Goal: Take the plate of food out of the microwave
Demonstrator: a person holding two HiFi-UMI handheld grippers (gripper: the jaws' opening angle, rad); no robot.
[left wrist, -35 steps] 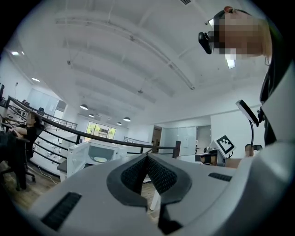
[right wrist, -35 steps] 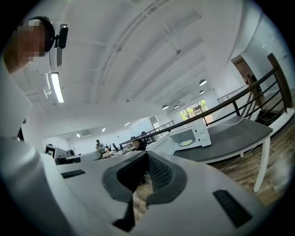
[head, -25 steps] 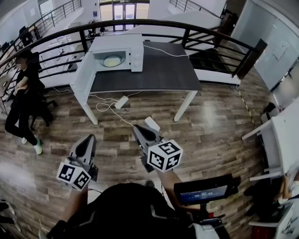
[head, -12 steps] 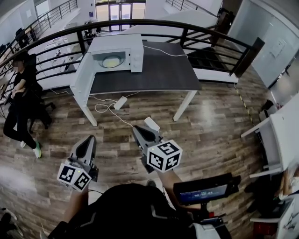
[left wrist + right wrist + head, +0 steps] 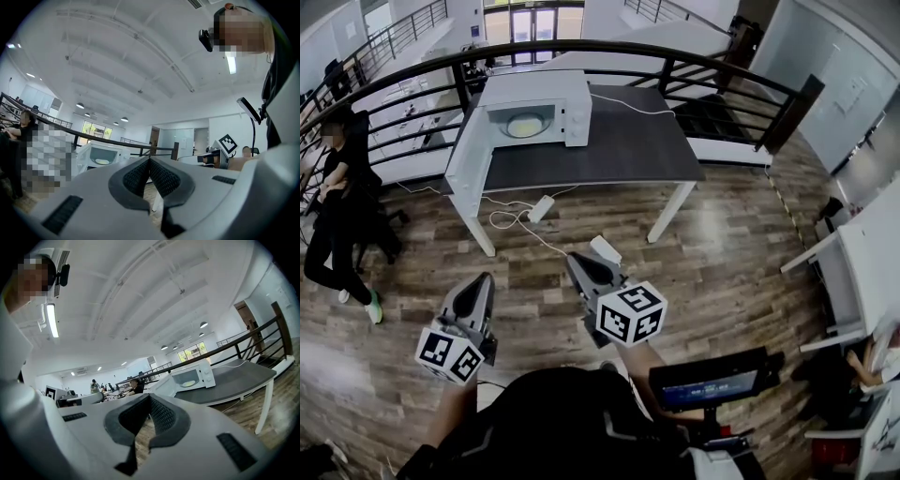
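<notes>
Nearest you, each hand holds a pale grey plastic hand-held gripper, and each carries a cube printed with black-and-white square markers. The left hand-held gripper [image 5: 150, 160] has its ribbed black pads pressed together at the tips, with nothing between them. The right hand-held gripper [image 5: 149, 398] is also pressed shut and empty. Both point forward over a wood-plank floor [image 5: 722, 253], well apart from the table ahead. A small dark screen [image 5: 708, 382] sits at your lower right.

Farther on, a white power strip [image 5: 544, 205] lies on the floor, its cable curling beneath the table.

Beyond it stands a table with white legs and a flat, dark grey tabletop [image 5: 619, 145]. On the tabletop's far left corner sits a boxy white microwave [image 5: 567, 94], with its door [image 5: 469, 150] swung open to the left. Inside the microwave rests the round plate [image 5: 526, 123] of pale yellow food. A thin white cord [image 5: 619, 101] trails from the microwave across the tabletop.

Behind the table curves a dark metal railing [image 5: 694, 61]. At the far left, a person [image 5: 337, 206] in dark clothes is seated.
</notes>
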